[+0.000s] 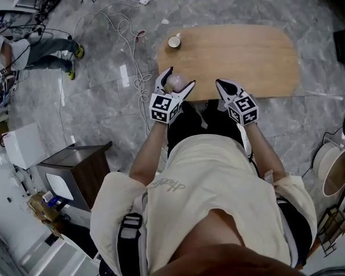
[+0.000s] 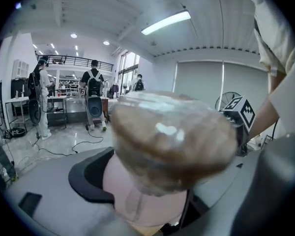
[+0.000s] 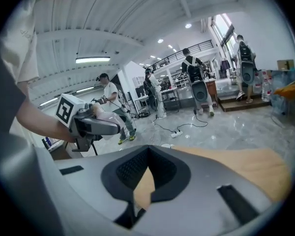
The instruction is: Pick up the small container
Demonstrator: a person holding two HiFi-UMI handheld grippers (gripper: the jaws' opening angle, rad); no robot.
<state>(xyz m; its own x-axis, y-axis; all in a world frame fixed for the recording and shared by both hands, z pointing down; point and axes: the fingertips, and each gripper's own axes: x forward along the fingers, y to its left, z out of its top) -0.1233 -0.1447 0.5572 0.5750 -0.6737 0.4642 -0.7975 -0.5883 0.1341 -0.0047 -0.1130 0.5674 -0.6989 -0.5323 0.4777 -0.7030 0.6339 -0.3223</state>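
Note:
The small container (image 1: 174,83) is a pink cup with a clear domed lid. My left gripper (image 1: 180,79) is shut on it and holds it in the air off the near left corner of the wooden table (image 1: 247,56). In the left gripper view the container (image 2: 172,146) fills the middle, with a black pad pressed against its left side. My right gripper (image 1: 221,84) hangs beside it over the table's near edge, jaws together and nothing between them. The right gripper view shows the left gripper (image 3: 88,124) with the container (image 3: 104,113) at the left.
A white cup (image 1: 174,41) stands at the table's far left corner. Cables (image 1: 123,33) trail over the marble floor to the left. A brown cabinet (image 1: 80,171) stands at the lower left and white buckets (image 1: 333,171) at the right. Several people (image 2: 93,100) stand far off.

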